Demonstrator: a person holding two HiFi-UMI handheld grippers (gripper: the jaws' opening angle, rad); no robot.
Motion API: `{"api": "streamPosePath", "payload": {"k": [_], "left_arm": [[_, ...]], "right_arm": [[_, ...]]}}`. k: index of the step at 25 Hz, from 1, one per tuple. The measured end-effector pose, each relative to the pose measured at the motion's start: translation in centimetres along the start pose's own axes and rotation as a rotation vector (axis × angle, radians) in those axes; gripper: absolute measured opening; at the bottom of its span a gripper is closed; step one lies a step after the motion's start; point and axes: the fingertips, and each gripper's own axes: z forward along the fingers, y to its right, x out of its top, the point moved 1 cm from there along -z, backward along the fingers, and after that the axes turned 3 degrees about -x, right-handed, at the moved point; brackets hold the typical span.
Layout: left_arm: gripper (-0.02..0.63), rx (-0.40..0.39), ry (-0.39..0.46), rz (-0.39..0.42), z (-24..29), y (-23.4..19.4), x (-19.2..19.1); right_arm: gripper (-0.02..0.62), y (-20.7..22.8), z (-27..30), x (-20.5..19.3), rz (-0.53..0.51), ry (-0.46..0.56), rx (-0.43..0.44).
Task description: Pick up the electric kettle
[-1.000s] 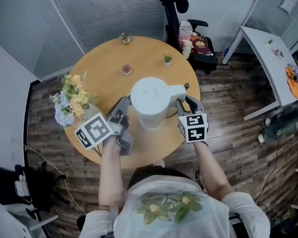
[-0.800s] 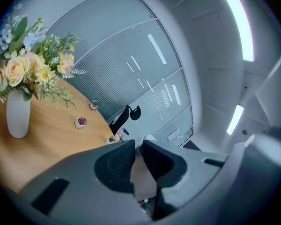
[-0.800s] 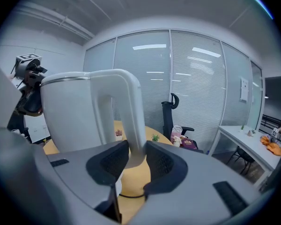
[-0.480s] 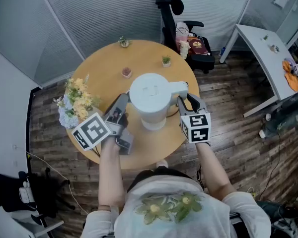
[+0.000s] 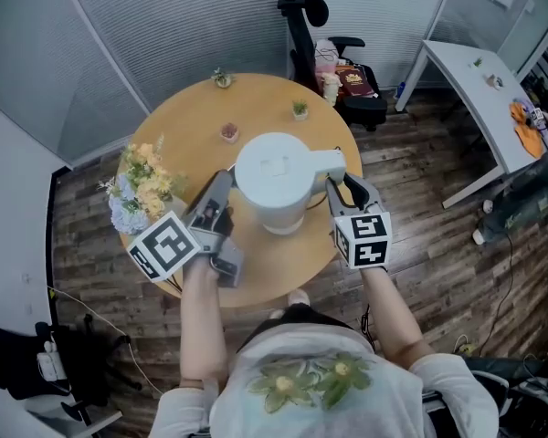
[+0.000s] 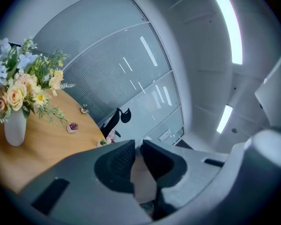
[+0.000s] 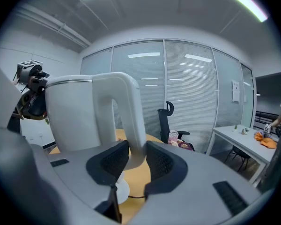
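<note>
The white electric kettle (image 5: 272, 173) hangs above the round wooden table (image 5: 178, 121), its handle (image 5: 327, 163) pointing right. My right gripper (image 5: 340, 186) is shut on that handle; in the right gripper view the pads clamp the handle (image 7: 133, 125) beside the kettle body (image 7: 70, 111). The kettle's white base (image 7: 118, 191) stays on the table below, with its cord. My left gripper (image 5: 220, 190) sits against the kettle's left side. Its jaws (image 6: 138, 146) stand almost together with nothing between them, and the kettle's white edge (image 6: 274, 95) shows at the far right.
A vase of flowers (image 5: 132, 190) stands at the table's left edge. Small potted plants (image 5: 229, 132) (image 5: 299, 109) (image 5: 222, 78) sit further back. A black office chair (image 5: 333, 62) holding bags stands behind the table, and a white desk (image 5: 479, 89) to the right.
Both grippers have risen together, and the kettle has come up off its base with them. The grip on the handle is unchanged.
</note>
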Motion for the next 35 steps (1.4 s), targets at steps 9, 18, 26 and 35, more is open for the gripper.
{"api": "streamPosePath", "payload": {"k": [9,18,26,35], "left_arm": [[0.058,-0.021,0.023,-0.039,-2.4,1.4,-0.3],[0.058,-0.086,0.044,-0.074,-5.2,3.3,-1.5],[0.058,-0.095,0.049,-0.087,-6.1,3.9,-1.7],[0.058,-0.053,0.055,-0.095,-7.5,3.6,-3.1]], "right_arm": [[0.130,-1.1,-3.1,0.5,0.022,0.031,-0.009],[0.130,-2.6,-6.6,-0.2,0.027,0.052,-0.011],[0.130,-3.0,-7.7,-0.3,0.031,0.045,-0.007],[0.130,-3.6,-8.9,-1.3,0.024,0.027,-0.004]]}}
